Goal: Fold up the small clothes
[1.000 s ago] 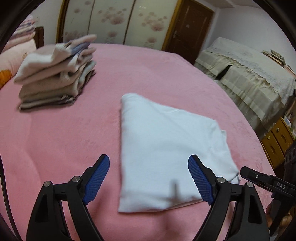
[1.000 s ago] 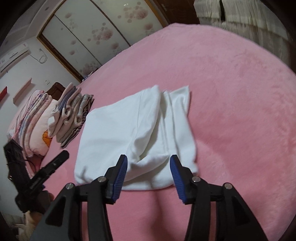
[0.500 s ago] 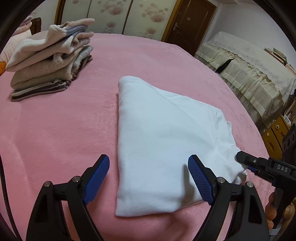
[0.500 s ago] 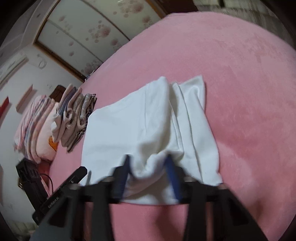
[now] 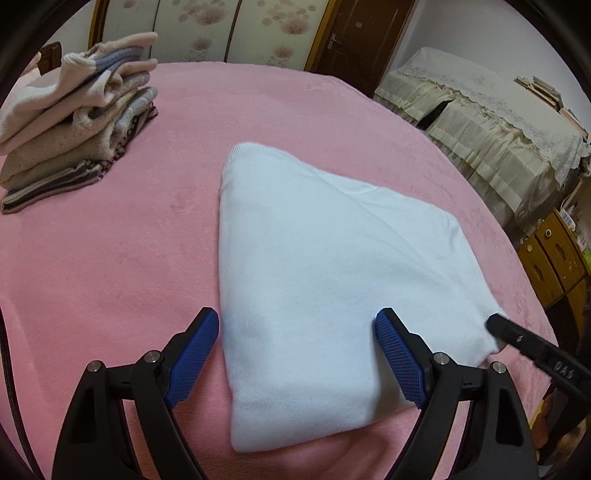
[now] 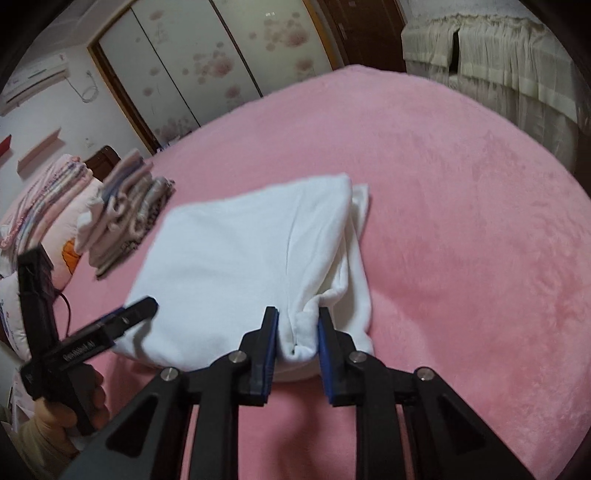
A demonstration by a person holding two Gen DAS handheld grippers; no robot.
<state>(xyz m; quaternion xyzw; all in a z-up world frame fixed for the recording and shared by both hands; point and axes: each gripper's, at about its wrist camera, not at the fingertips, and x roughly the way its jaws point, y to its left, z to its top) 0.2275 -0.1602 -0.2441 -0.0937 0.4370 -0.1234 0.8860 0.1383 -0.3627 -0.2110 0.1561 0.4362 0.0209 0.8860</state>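
Right tongs [image 6: 295, 332] just closed, now clenched on near corner of my white garment [image 5: 325, 258] lying on pink bed [image 5: 110, 258]. Left tongs [image 5: 297, 354] gaping over near edge, nothing gripped. Next fold ready.

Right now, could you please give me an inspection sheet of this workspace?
Surface: pink plush blanket over the bed.
Job's things: white garment, partly folded, lying flat, its near right corner bunched.
Clutter: stack of folded clothes at the far left, apart from the garment; folded bedding beyond it.
Grippers: left gripper open, jaws straddling the garment's near edge. Right gripper has just been closing, and its jaws now pinch the bunched corner.
Cables: thin dark cable by the left gripper's body.
Surroundings: floral sliding wardrobe doors, brown door, lace-covered furniture, wall air conditioner.
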